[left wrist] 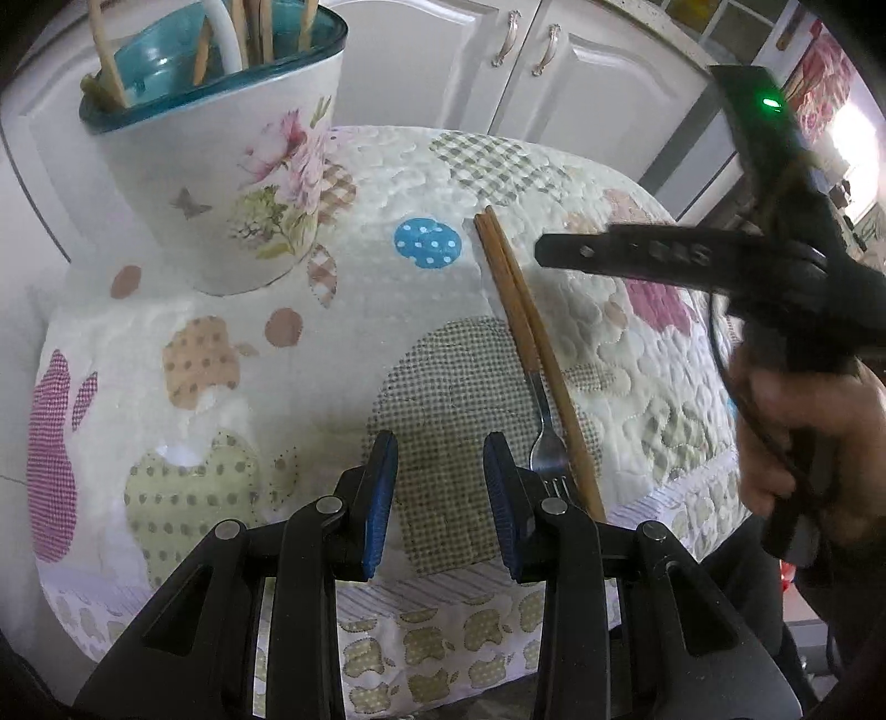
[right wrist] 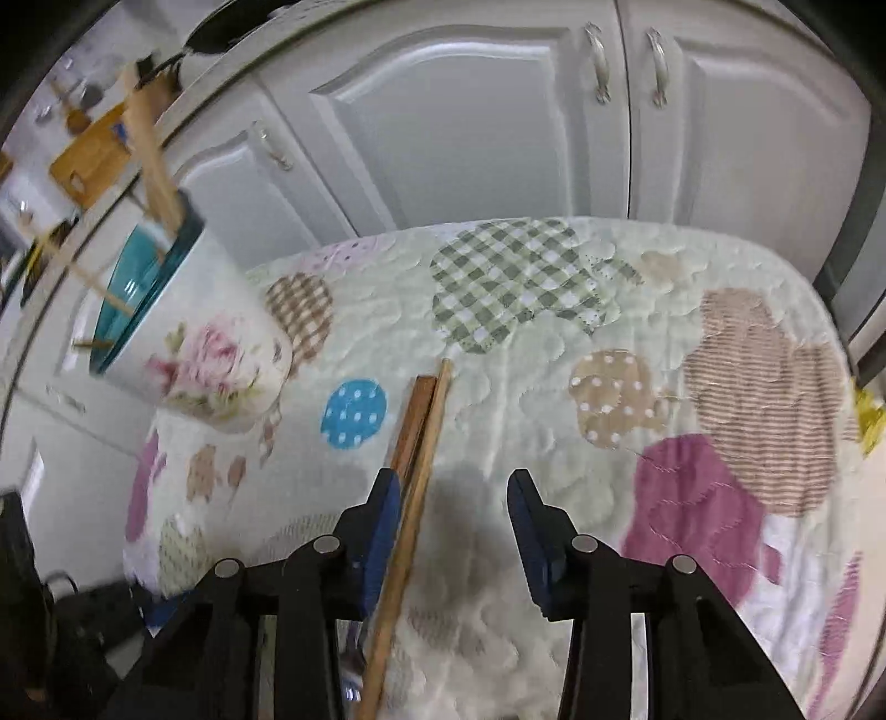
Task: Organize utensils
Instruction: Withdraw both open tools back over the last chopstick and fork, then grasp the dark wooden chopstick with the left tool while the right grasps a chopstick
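Both grippers hung over the quilted table cover (left wrist: pixel 487 166), and nothing was held by either. The left gripper (left wrist: pixel 440 476) had its blue pads apart with only patchwork cloth between them, down by the near edge of the table. Just to the right of its right-hand pad lay the fork (left wrist: pixel 545 421), tines toward the near edge, wooden handle running away toward the middle. Tight against the fork lay a single wooden chopstick (left wrist: pixel 548 382), the two touching along most of their length.

Over on the right side, a hand (left wrist: pixel 803 432) gripped the right gripper (right wrist: pixel 454 526), seen dark and side-on from the left wrist camera. From its own camera the jaws stood apart, and the chopstick (right wrist: pixel 412 498) ran just inside the left-hand pad, close against it; whether the pad touched the wood could not be told. The brown fork handle (right wrist: pixel 412 415) lay alongside, partly hidden behind that pad.

The floral utensil holder (left wrist: pixel 221 183) stood upright near the far left corner of the table, teal rim on top, with several wooden sticks (left wrist: pixel 255 33) and a white handle (left wrist: pixel 224 33) poking out. The right wrist view of it was blurred. White cabinet doors (right wrist: pixel 470 122) stood behind the far edge.
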`<state>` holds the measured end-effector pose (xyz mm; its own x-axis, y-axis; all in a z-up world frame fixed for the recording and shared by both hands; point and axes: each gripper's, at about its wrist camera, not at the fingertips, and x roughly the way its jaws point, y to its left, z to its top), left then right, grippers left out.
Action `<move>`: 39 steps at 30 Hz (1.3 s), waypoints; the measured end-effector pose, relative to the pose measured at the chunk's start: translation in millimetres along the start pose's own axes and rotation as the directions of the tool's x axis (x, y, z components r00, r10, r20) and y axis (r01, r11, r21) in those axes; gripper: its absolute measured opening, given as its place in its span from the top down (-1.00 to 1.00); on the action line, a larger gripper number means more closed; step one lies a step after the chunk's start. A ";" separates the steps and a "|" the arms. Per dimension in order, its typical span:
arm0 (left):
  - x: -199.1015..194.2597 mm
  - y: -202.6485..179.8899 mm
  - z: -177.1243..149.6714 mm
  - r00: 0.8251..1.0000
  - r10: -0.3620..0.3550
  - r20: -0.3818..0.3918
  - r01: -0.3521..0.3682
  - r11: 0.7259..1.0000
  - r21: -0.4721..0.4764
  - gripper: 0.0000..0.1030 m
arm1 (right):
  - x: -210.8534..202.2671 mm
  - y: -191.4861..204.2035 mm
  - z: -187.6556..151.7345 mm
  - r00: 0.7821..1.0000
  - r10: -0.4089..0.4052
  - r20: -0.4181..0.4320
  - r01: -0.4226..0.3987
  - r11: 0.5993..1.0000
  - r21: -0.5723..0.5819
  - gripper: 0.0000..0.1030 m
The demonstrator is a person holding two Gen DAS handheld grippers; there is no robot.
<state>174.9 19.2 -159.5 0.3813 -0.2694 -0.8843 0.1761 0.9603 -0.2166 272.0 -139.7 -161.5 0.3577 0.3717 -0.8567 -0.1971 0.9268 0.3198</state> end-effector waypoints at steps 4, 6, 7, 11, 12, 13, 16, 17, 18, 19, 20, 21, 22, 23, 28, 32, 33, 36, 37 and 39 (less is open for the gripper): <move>2.7 4.4 -0.4 1.000 -0.003 -0.005 0.003 1.000 -0.005 0.39 | 12.7 -3.6 12.2 1.000 0.001 -0.011 -0.001 1.000 0.016 0.23; 5.3 9.3 -0.2 1.000 -0.007 -0.010 0.007 1.000 -0.021 0.39 | 20.2 -2.2 16.6 1.000 -0.009 -0.028 0.009 1.000 0.000 0.23; 7.9 11.0 0.0 1.000 -0.010 -0.014 0.009 1.000 -0.030 0.39 | 22.6 -2.1 18.3 0.999 -0.012 -0.040 0.011 1.000 -0.003 0.23; 12.6 14.2 0.5 1.000 -0.018 -0.021 0.017 0.999 -0.033 0.39 | 32.2 7.4 26.5 0.996 -0.070 -0.058 0.067 0.996 -0.061 0.23; 12.5 14.1 0.2 1.000 -0.019 -0.022 0.018 0.999 -0.031 0.39 | 33.9 10.7 28.3 0.994 -0.089 -0.067 0.084 0.993 -0.080 0.23; 13.3 12.9 1.6 1.000 -0.020 -0.024 0.019 0.999 -0.026 0.39 | 36.7 15.0 30.8 0.990 -0.120 -0.080 0.111 0.988 -0.109 0.23; 15.8 7.7 10.5 0.999 -0.018 -0.033 0.018 1.000 0.004 0.39 | 47.7 30.4 37.6 0.970 -0.213 -0.116 0.186 0.961 -0.205 0.25; 15.4 6.1 11.9 0.999 -0.017 -0.035 0.017 1.000 0.013 0.39 | 50.1 34.3 39.6 0.965 -0.231 -0.124 0.200 0.954 -0.224 0.31; 16.4 3.7 15.8 0.999 -0.015 -0.036 0.016 1.000 0.024 0.39 | 50.9 35.9 41.3 0.962 -0.241 -0.128 0.207 0.950 -0.233 0.51; 17.3 2.1 18.9 0.999 -0.014 -0.037 0.016 0.999 0.030 0.39 | 51.0 36.5 42.4 0.963 -0.236 -0.133 0.201 0.951 -0.235 0.66; 19.0 -0.2 23.6 0.999 -0.015 -0.041 0.017 0.999 0.036 0.39 | 50.5 35.7 42.5 0.961 -0.239 -0.135 0.202 0.949 -0.241 0.71; 19.7 -0.8 26.3 0.999 -0.017 -0.041 0.019 0.999 0.040 0.39 | 49.4 33.9 42.1 0.963 -0.231 -0.138 0.193 0.951 -0.243 0.81; 21.7 -3.0 32.0 0.999 -0.019 -0.042 0.021 0.999 0.045 0.39 | 46.9 29.4 41.6 0.966 -0.214 -0.143 0.176 0.955 -0.239 0.86; 23.5 -3.9 36.3 0.999 -0.020 -0.042 0.022 0.999 0.046 0.39 | 42.8 23.9 40.8 0.968 -0.206 -0.145 0.170 0.958 -0.230 0.88; 38.0 -20.0 68.6 0.997 -0.051 -0.058 0.054 0.997 0.057 0.39 | 19.9 -26.3 31.2 0.974 -0.181 -0.134 0.163 0.978 -0.134 0.90; 57.9 -35.7 92.6 0.997 -0.027 -0.076 0.032 0.997 0.066 0.40 | 5.9 -59.1 21.3 0.975 -0.173 -0.141 0.162 0.983 -0.083 0.90; 62.8 -38.3 96.6 0.996 -0.019 -0.084 0.025 0.997 0.073 0.40 | 2.8 -65.0 18.5 0.976 -0.163 -0.145 0.154 0.985 -0.075 0.90; 79.5 -42.5 105.6 0.994 0.028 -0.109 -0.019 0.996 0.086 0.40 | 0.3 -70.8 12.2 0.978 -0.141 -0.155 0.132 0.989 -0.069 0.90; 81.4 -42.2 107.9 0.994 0.032 -0.103 -0.024 0.996 0.082 0.40 | 1.4 -71.2 10.6 0.978 -0.138 -0.157 0.127 0.989 -0.073 0.90; 83.6 -42.5 111.2 0.994 0.036 -0.106 -0.027 0.996 0.079 0.40 | -0.6 -74.2 9.9 0.977 -0.133 -0.164 0.122 0.990 -0.073 0.91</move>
<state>300.3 -52.2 -178.2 0.2889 -0.2256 -0.9304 0.2368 0.9585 -0.1589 295.4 -208.1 -180.8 0.2259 0.2311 -0.9463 -0.2177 0.9589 0.1822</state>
